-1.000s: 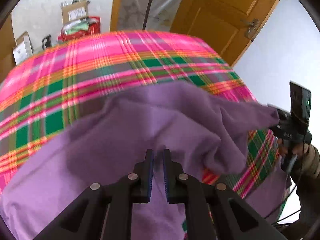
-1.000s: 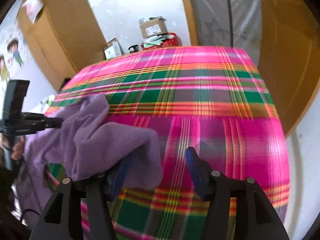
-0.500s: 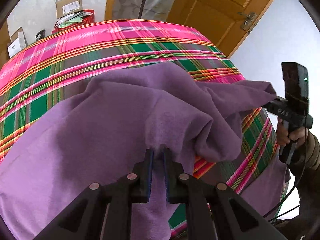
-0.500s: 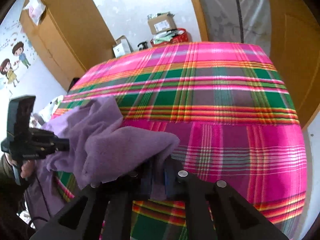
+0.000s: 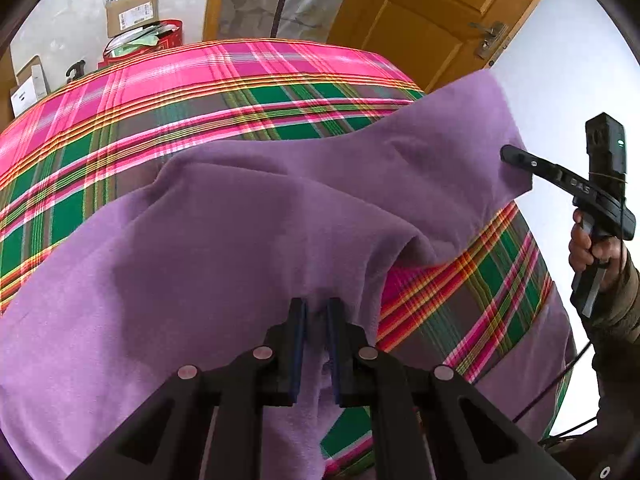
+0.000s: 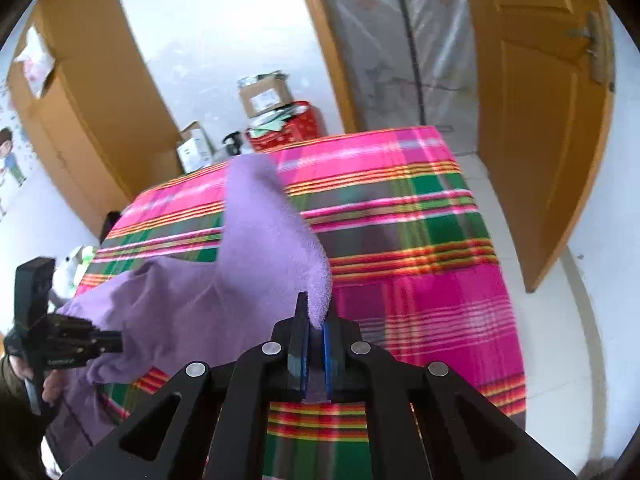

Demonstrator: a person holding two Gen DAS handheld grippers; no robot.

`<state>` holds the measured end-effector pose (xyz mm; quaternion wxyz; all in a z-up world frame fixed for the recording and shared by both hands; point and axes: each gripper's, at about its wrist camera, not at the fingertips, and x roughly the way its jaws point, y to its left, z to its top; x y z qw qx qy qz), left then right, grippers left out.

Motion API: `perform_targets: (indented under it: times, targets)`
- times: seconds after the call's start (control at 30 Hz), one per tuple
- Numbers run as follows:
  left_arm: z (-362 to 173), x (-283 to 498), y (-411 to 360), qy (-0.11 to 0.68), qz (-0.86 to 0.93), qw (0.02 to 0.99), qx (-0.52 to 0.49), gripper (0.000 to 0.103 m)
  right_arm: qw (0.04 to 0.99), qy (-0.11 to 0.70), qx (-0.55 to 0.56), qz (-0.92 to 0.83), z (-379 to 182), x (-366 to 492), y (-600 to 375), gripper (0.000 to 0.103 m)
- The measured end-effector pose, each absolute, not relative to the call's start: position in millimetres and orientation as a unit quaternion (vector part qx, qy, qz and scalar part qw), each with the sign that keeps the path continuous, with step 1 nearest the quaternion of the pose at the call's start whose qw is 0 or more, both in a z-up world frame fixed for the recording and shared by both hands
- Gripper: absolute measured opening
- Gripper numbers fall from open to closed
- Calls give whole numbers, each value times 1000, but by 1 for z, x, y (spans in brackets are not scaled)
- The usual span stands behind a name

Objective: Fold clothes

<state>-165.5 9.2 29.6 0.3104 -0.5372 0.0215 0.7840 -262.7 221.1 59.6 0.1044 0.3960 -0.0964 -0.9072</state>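
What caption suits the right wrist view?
Right tongs shut on lifted purple garment above plaid-covered table.

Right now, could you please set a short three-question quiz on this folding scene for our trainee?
1. True or false: the right gripper is open and clear of the purple garment.
2. What does the left gripper grip? A) the plaid bedcover B) the purple garment C) nothing
3. Fill in: behind the bed, a cardboard box sits above a ___ bag.

Key: 1 false, it is shut on the garment; 2 B; 3 red.
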Motion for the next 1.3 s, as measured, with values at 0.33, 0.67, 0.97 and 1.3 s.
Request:
perform_targets:
  times: [0.33, 0.67, 0.97, 1.3]
  targets:
    - [45, -130, 22, 68, 789, 320, -521, 12, 28, -118, 379, -917, 66, -271, 257, 6]
    - [48, -85, 46, 162, 785, 344, -489, 17, -4, -106, 399, -911, 52, -294, 257, 6]
    - [27, -86, 61, 209, 773, 329, -500, 24, -7, -110, 408, -906, 43, -297, 256, 6]
    - [22, -91, 69, 229, 775, 324, -492, 14, -7, -109, 416, -903, 34, -297, 254, 6]
